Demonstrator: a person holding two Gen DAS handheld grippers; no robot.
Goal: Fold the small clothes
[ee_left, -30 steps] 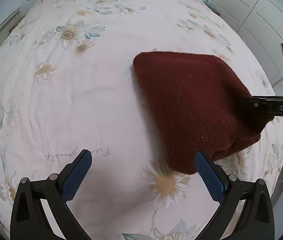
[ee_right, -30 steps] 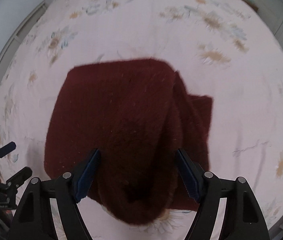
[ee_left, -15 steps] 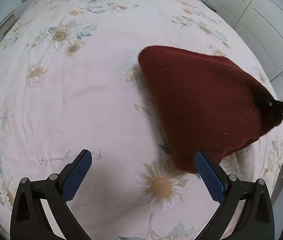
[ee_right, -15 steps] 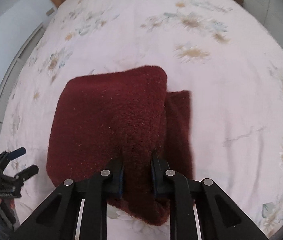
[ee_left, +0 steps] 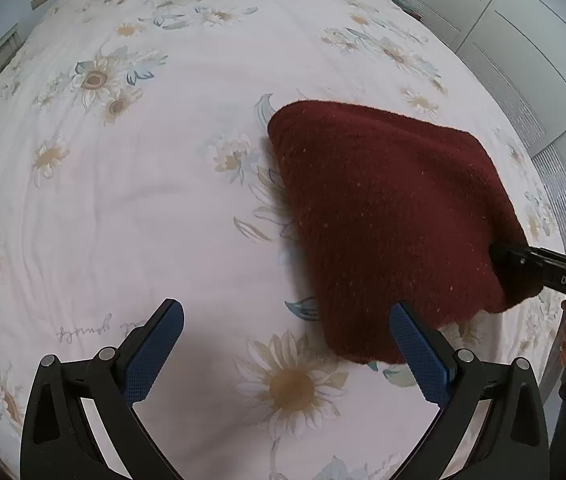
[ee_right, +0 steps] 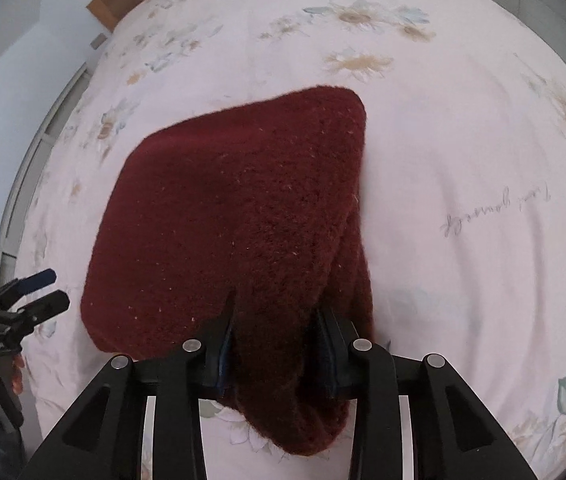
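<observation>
A dark red knitted garment (ee_left: 387,216) lies folded on the floral bed sheet (ee_left: 123,184). My right gripper (ee_right: 277,340) is shut on the near edge of the garment (ee_right: 235,216), lifting that edge off the bed. In the left wrist view the right gripper (ee_left: 523,260) shows at the right, clamped on the cloth. My left gripper (ee_left: 287,344) is open and empty, above the sheet just left of the garment's near corner. It also shows in the right wrist view (ee_right: 39,292), at the far left, apart from the garment.
The bed fills both views. White wardrobe doors (ee_left: 523,40) stand beyond its right side. A wooden headboard (ee_right: 111,8) and a pale wall (ee_right: 11,80) lie at the far end. A printed script line (ee_left: 83,332) marks the sheet.
My right gripper closed on the garment's near edge and raised it; the fold beside it has been drawn under. My left gripper stayed open.
</observation>
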